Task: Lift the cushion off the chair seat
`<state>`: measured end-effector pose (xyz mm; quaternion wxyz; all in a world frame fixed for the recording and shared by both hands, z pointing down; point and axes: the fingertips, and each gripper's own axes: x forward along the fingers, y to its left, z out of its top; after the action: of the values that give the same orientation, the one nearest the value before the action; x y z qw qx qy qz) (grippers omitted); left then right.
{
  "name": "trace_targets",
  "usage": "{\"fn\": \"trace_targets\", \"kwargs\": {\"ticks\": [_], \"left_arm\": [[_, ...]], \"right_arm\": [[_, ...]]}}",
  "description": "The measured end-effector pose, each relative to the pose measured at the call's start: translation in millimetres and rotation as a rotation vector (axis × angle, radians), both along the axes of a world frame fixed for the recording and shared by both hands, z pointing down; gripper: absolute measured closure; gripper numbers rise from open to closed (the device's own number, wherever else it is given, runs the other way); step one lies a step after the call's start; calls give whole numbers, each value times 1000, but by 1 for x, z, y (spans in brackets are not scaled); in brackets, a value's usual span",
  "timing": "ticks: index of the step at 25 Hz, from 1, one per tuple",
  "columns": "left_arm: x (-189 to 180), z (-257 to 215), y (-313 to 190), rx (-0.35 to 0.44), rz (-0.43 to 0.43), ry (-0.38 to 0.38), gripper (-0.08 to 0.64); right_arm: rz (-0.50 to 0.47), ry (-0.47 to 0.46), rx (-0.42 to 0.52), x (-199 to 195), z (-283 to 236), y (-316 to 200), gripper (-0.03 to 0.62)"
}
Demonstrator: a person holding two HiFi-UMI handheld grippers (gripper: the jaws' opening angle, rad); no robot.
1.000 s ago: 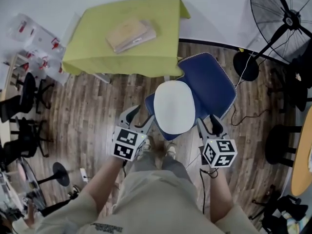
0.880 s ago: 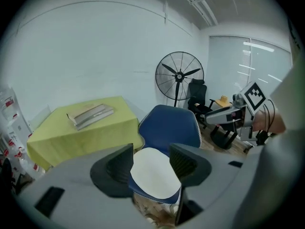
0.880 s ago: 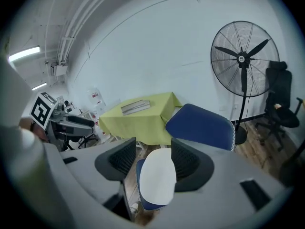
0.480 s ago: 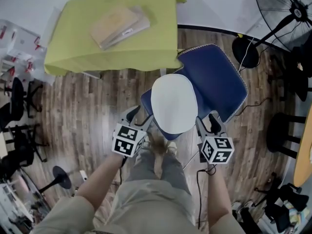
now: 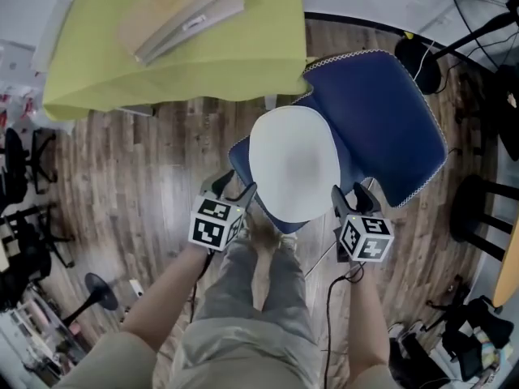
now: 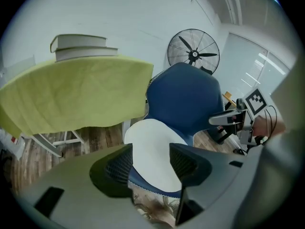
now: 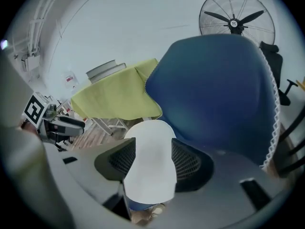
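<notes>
A white oval cushion (image 5: 293,162) lies flat on the seat of a blue chair (image 5: 389,120). My left gripper (image 5: 235,190) hangs at the cushion's near left edge with its jaws open and nothing between them. At the near right edge my right gripper (image 5: 350,193) is open too. In the left gripper view the cushion (image 6: 152,144) shows beyond the open jaws of the left gripper (image 6: 150,159), untouched. The right gripper view shows the cushion (image 7: 150,171) past the spread jaws of the right gripper (image 7: 153,162), with the blue chair back (image 7: 214,94) rising behind.
A table under a yellow-green cloth (image 5: 162,63) stands just beyond the chair, with stacked books (image 5: 182,14) on it. A fan's base (image 5: 418,63) and a cable (image 5: 328,298) are on the wood floor at the right. Black stools (image 5: 24,185) stand at the left.
Both grippers have sunk towards the chair and now flank the cushion's near end. The cushion lies on the seat as before.
</notes>
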<state>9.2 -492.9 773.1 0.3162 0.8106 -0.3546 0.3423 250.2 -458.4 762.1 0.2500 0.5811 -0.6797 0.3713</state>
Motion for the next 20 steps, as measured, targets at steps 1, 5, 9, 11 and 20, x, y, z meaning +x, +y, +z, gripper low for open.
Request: {"fn": "trace_targets", "kwargs": {"ticks": [1,5,9,11,20], "left_arm": [[-1,13,-1,-12,-3,-2,327],[-1,63,-7,-45,-18,-7,317],[-3,113,-13,-82,-51,-2,308],[-2,140,-11,-118,-72,12,308],[-7,223,3,-241,-154,31,308]], "right_arm": [[8,1,-13,2,13,-2,344],[24,7,-56,7,68,-10,344],[36,25,-103,12,122,-11,344],[48,39,-116,17,147,-11,344],[60,74,-156,36,218,-15,327]]}}
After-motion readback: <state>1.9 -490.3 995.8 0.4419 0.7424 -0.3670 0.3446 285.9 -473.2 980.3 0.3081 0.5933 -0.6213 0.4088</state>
